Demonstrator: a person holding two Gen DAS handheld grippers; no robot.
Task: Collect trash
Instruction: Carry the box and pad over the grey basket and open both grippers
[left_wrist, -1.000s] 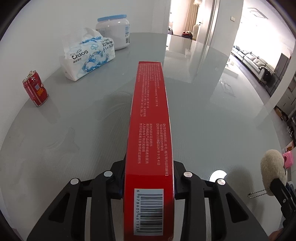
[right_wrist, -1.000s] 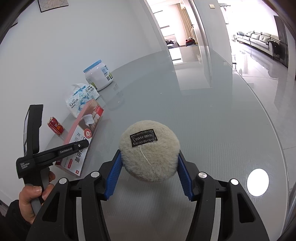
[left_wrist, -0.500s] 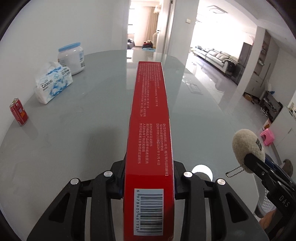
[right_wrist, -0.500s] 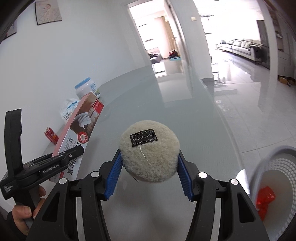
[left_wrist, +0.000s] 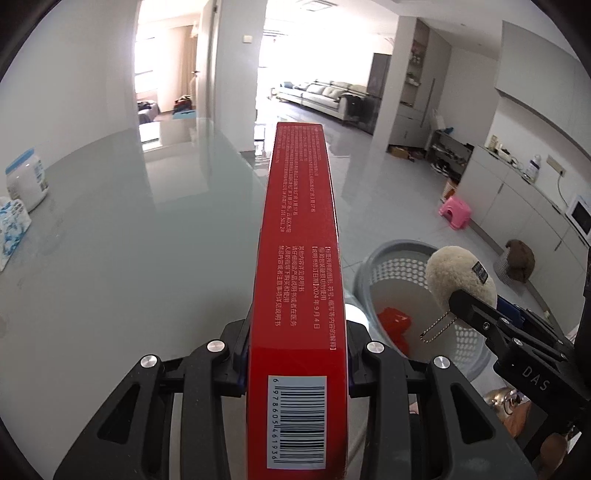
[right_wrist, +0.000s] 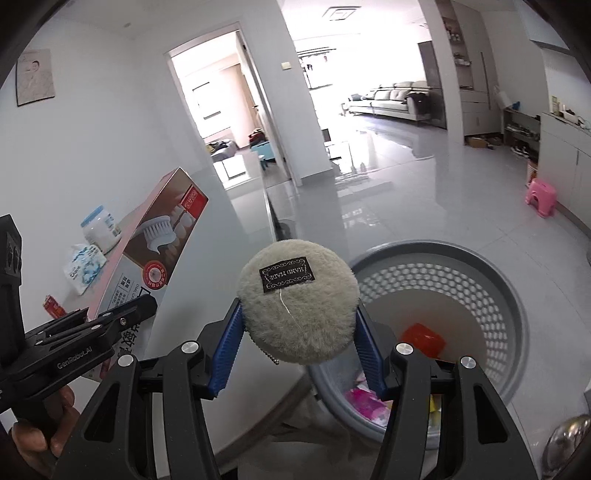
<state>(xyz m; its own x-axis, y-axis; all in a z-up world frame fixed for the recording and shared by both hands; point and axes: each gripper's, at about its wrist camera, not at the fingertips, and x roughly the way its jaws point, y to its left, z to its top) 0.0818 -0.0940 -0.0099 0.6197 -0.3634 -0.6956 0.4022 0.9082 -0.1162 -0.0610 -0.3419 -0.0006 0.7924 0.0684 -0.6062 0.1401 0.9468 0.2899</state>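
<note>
**A:** What are the two grippers holding?

**B:** The left gripper (left_wrist: 297, 363) is closed on a long red box (left_wrist: 301, 258), its black fingers (left_wrist: 236, 354) pressing the two broad sides near the barcode end. The box runs straight out from the fingers, narrow printed edge facing up. The right gripper (right_wrist: 297, 350) is about half open, its blue-ribbed pads clamped on either side of a round beige fluffy pom-pom (right_wrist: 297, 299) with a small black label on its front.

**A:** Where do the held things sit relative to the basket?

**B:** A grey perforated basket (right_wrist: 491, 302) stands on the floor, below and to the right of the right gripper's fingers. The pom-pom is held above its near left rim. Inside lie a red-orange item (right_wrist: 423, 339) and some pink and yellow scraps. The box extends above the edge of a glossy grey table (left_wrist: 129, 258), with the basket to the right of the left gripper's fingers.

**A:** What does one camera show that the other misses?

**B:** The right wrist view shows the box's broad face, printed with a white brush, and a hand (right_wrist: 40, 435) on the left gripper's handle. It also shows a small red can (right_wrist: 53, 304) far left of the fingers. The left wrist view shows the barcode and a ball chain (left_wrist: 437, 326) hanging under the pom-pom. Both show a white jar (left_wrist: 27, 179) and a tissue pack (left_wrist: 11, 229) on the table, far left.
</note>
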